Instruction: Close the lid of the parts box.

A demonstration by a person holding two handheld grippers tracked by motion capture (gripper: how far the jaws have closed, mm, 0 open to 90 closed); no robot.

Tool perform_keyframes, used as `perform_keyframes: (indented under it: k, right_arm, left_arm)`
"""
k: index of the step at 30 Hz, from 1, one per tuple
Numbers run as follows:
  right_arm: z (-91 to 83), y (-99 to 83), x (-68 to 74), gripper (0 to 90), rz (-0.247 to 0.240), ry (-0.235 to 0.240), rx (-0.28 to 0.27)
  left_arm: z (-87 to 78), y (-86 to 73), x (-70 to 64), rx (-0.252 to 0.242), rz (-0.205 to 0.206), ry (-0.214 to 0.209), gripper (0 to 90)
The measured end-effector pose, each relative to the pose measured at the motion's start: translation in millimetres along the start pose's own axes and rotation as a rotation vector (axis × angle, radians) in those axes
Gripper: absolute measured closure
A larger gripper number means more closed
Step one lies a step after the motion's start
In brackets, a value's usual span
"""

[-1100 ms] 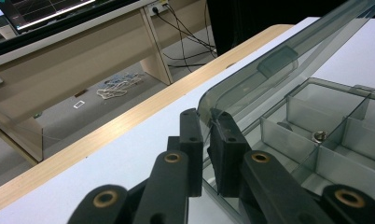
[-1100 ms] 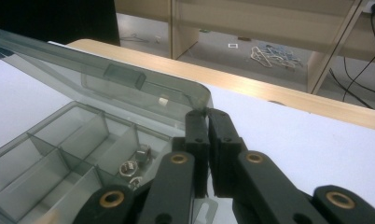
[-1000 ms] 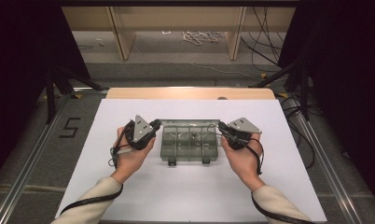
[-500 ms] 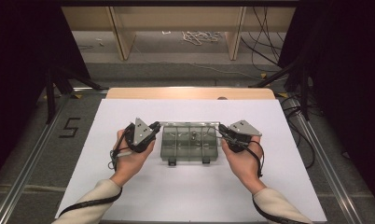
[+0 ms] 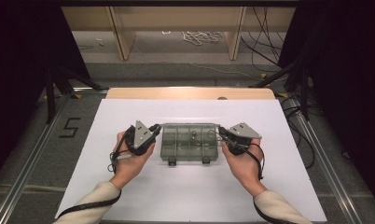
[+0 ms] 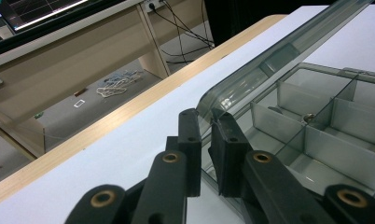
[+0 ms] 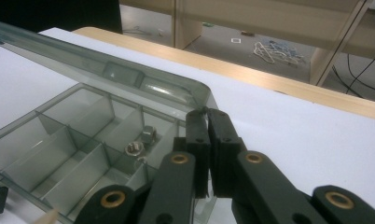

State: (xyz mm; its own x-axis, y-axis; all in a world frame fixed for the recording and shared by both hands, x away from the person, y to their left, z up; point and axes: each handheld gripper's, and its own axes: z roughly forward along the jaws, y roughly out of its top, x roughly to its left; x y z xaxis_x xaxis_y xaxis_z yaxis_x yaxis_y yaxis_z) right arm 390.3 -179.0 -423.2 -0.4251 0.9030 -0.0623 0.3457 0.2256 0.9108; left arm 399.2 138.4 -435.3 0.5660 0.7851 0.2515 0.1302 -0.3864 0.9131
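White sheeting covers the table (image 5: 129, 196), with a strip of pale wood along its far edge and a grey floor beyond, where wooden shelf legs (image 5: 120, 32) and loose cables (image 5: 202, 36) occupy the top of the high view. A floor marking "5" (image 5: 70, 127) lies at centre left. At mid-frame sits a clear, smoke-tinted compartment box (image 5: 189, 145), its two latches facing the lower edge of the frame. The left hand-held gripper (image 5: 154, 129) meets the box at its left end, and the right hand-held gripper (image 5: 221, 132) meets it at its right end; each is carried in a hand entering from the bottom of the frame.

In the left gripper view, the jaws stand close together on either side of the raised lid's (image 6: 279, 51) corner edge, clamped on it. In the right gripper view, the jaws are pressed nearly together on the opposite corner of the same lid (image 7: 129, 77), which is lifted clear of the tray. Dividers split the tray into compartments; small metal nuts (image 7: 140, 142) rest in one compartment near the right jaws.
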Motion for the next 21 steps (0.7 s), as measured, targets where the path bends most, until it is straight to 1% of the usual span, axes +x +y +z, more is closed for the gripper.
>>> perform_keyframes:
  k: [3,4,5,6,8,10,11,12,19,20,21]
  right_arm:
    - [-1.3,-0.8,1.1,88.6,0.007,0.009,0.016]
    - [-1.4,-1.2,1.1,88.8,0.006,0.011,0.017]
    - [-1.2,-1.6,0.2,89.1,-0.005,0.004,0.010]
    - [-1.4,-2.1,1.0,89.3,0.004,0.009,0.015]
    - [-0.8,-2.9,1.2,89.4,0.010,0.006,0.008]
    - [-0.9,-2.7,1.0,89.4,0.008,0.007,0.007]
    - [-1.6,-2.2,0.6,89.4,0.008,0.013,0.019]
    - [-0.8,-2.3,0.5,89.4,0.010,0.010,0.010]
    - [-1.8,-2.7,0.6,89.4,0.014,0.018,0.021]
    - [-1.9,-2.7,0.5,89.4,0.015,0.018,0.023]
    - [-1.8,-2.8,-0.2,89.4,0.011,0.015,0.020]
  left_arm:
    - [-0.6,-0.8,-0.4,0.003,0.003,-0.001,82.0]
    - [-0.7,-1.0,-0.6,0.003,0.003,-0.001,82.0]
    - [-1.0,-1.1,-0.7,0.004,0.007,-0.003,82.0]
    - [-1.2,-1.2,-0.9,0.006,0.007,-0.003,81.9]
    - [-1.4,-1.8,-1.7,0.003,0.005,-0.002,81.8]
    - [-1.5,-1.8,-1.6,0.003,0.005,-0.003,81.8]
    - [-1.4,-1.6,-1.3,0.003,0.004,-0.003,81.8]
    - [-1.5,-1.6,-1.4,0.004,0.005,-0.002,81.8]
    - [-2.3,-3.6,-2.5,0.006,0.001,-0.005,81.8]
    - [-2.7,-4.0,-2.6,0.011,0.003,-0.005,81.9]
    - [-3.1,-4.7,-2.1,0.014,0.011,-0.010,84.2]
